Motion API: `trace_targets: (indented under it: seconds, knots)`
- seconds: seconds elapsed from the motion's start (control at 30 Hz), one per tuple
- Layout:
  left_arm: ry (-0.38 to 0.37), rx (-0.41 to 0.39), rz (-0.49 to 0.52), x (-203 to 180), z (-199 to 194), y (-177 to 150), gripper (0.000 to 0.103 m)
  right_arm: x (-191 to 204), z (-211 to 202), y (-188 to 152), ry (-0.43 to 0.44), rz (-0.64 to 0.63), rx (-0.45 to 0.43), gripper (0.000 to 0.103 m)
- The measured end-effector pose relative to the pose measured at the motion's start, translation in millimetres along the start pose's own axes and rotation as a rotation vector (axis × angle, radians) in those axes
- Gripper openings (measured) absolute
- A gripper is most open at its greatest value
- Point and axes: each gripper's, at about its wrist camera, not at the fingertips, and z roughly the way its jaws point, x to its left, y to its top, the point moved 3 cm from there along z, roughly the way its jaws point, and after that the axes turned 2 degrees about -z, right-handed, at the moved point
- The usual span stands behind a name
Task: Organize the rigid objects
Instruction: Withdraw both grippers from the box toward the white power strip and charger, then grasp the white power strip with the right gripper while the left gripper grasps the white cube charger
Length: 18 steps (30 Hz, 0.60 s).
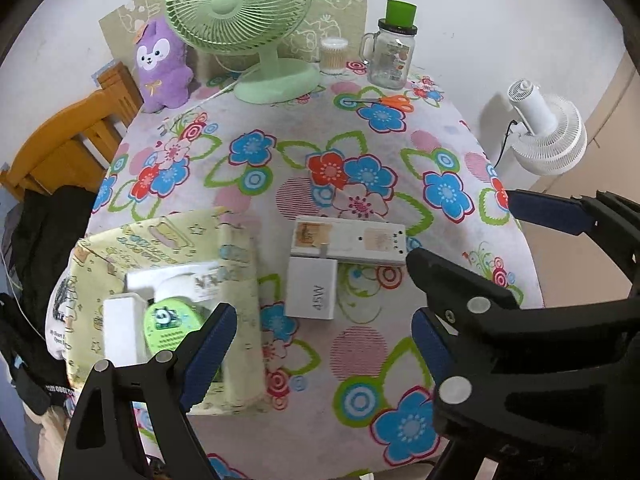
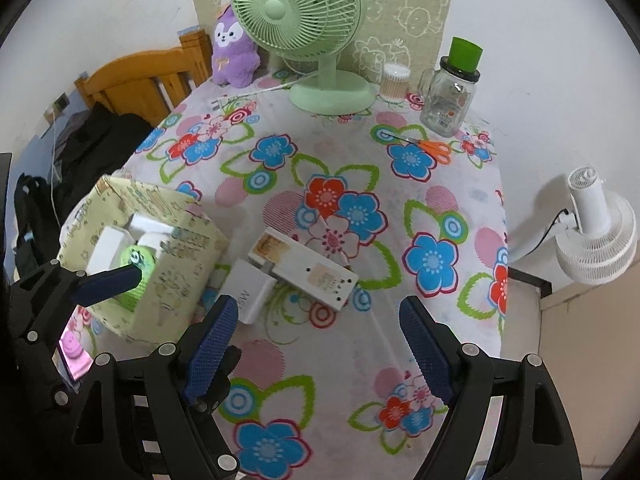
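A white charger block [image 1: 312, 290] marked 45W lies on the flowered tablecloth, touching a long white flat device [image 1: 352, 242] with worn stickers. To their left stands a yellow-green patterned box [image 1: 240, 320] holding white items and a green round gadget [image 1: 172, 324]. My left gripper [image 1: 320, 348] hovers open near the charger, nothing between its pads. In the right wrist view the charger [image 2: 252, 294] and the white device [image 2: 304, 270] lie just ahead of my right gripper [image 2: 318, 320], which is open and holds nothing. The box [image 2: 176, 280] sits to its left.
At the back stand a green desk fan [image 1: 240, 12], a purple plush [image 1: 160, 64], a swab tub [image 1: 333, 54] and a glass jar with a green cap [image 1: 390, 56]. Orange scissors [image 1: 394, 102] lie near them. A white fan [image 2: 596, 232] stands off the table's right edge.
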Motion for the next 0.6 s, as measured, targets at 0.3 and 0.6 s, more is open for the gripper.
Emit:
trace_targets:
  seconds: [0.3, 0.6]
  knots:
    - [0.005, 0.007, -0.052, -20, 23, 1, 0.091, -23, 21, -4, 0.020, -0.067, 0.027, 0.085]
    - [0.065, 0.008, -0.083, -25, 52, -2, 0.088, -35, 52, -6, 0.057, -0.128, 0.067, 0.085]
